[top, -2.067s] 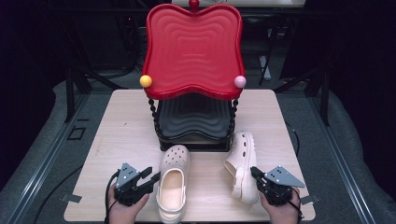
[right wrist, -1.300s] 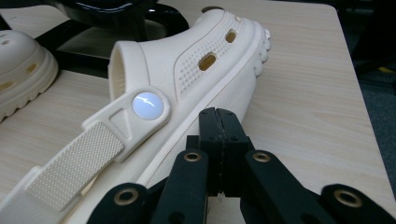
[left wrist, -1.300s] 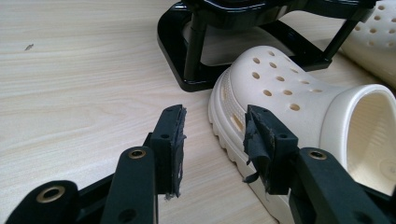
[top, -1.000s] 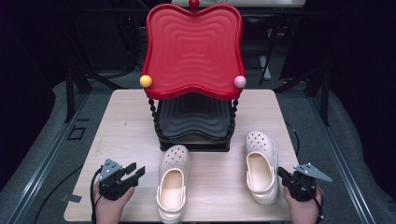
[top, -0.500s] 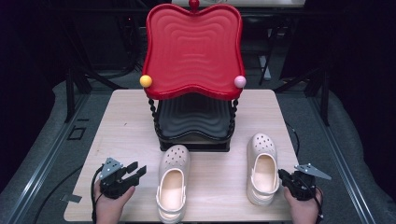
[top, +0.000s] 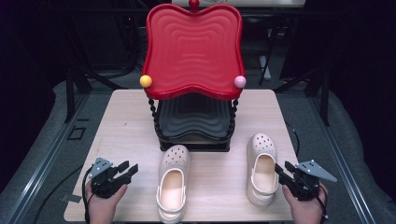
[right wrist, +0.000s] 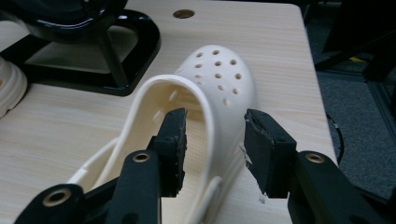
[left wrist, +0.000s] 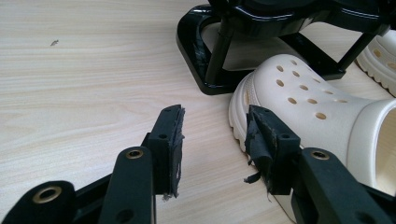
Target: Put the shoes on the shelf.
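- Lying pale and wood-grained: table (top: 126,130), with grey floor (top: 51,116) around it and dark room behind.
- Hovering low at the near left corner: left gripper (top: 126,170), jaws gaping apart, holding nothing, aiming past the toe of the left clog (top: 173,182), which is sitting just beside its right jaw in the left gripper view.
- Hovering at the near right edge: right gripper (top: 282,170), jaws spread wide, gripping nothing, straddling the heel rim of the right clog (top: 261,168) without closing on it.
- Standing farther back, just beyond both clog toes: black stand (top: 194,123) carrying a red tray (top: 194,46).
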`<state>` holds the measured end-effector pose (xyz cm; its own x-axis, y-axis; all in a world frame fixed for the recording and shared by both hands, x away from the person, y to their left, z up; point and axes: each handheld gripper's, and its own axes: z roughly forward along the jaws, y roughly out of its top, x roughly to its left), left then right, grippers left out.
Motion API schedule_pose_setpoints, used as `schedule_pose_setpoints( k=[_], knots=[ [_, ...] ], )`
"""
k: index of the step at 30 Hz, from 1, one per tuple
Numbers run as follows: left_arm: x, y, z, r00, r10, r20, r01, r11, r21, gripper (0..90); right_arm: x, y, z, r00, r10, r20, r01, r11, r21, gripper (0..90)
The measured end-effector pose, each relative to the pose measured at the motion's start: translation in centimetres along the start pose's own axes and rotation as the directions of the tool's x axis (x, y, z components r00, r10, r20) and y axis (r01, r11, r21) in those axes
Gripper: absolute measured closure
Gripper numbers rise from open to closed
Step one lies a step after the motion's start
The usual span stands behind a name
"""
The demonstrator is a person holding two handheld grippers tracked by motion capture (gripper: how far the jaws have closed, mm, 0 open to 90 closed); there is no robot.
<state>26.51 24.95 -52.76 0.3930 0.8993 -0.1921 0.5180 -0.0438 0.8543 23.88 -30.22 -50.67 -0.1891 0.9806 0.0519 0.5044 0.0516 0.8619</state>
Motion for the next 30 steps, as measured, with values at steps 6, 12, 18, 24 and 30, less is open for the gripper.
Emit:
schedule_pose_setpoints(
  k=[6, 12, 18, 24, 30],
  knots=[
    [-0.3, -0.2, 0.2, 1.0000, 0.007, 0.003, -0.007, 0.9999, 0.009, 56.0, 0.7, 0.6, 0.8, 0.9992, -0.040, -0.009, 0.040, 0.998, 0.041, 60.4],
    [-0.7, -0.3, 0.4, 0.9998, 0.018, 0.010, -0.018, 0.9997, 0.016, 55.9, 0.9, 1.8, 1.6, 0.9987, -0.050, 0.002, 0.050, 0.996, 0.072, 63.0],
    [-0.8, -0.4, 0.5, 0.9997, 0.019, 0.016, -0.019, 0.9997, 0.017, 55.4, 1.3, 1.3, 2.5, 0.9990, -0.045, 0.003, 0.045, 0.996, 0.075, 63.8],
    [-0.9, -0.6, 0.7, 0.9995, 0.026, 0.019, -0.027, 0.9993, 0.027, 55.2, 0.4, -0.3, 3.7, 0.9988, -0.033, 0.035, 0.030, 0.995, 0.092, 69.9],
    [-0.9, -0.8, 0.8, 0.9992, 0.038, 0.015, -0.038, 0.9987, 0.033, 54.8, 0.3, -0.4, 4.0, 0.9970, -0.048, 0.060, 0.042, 0.995, 0.091, 78.1]
  ],
)
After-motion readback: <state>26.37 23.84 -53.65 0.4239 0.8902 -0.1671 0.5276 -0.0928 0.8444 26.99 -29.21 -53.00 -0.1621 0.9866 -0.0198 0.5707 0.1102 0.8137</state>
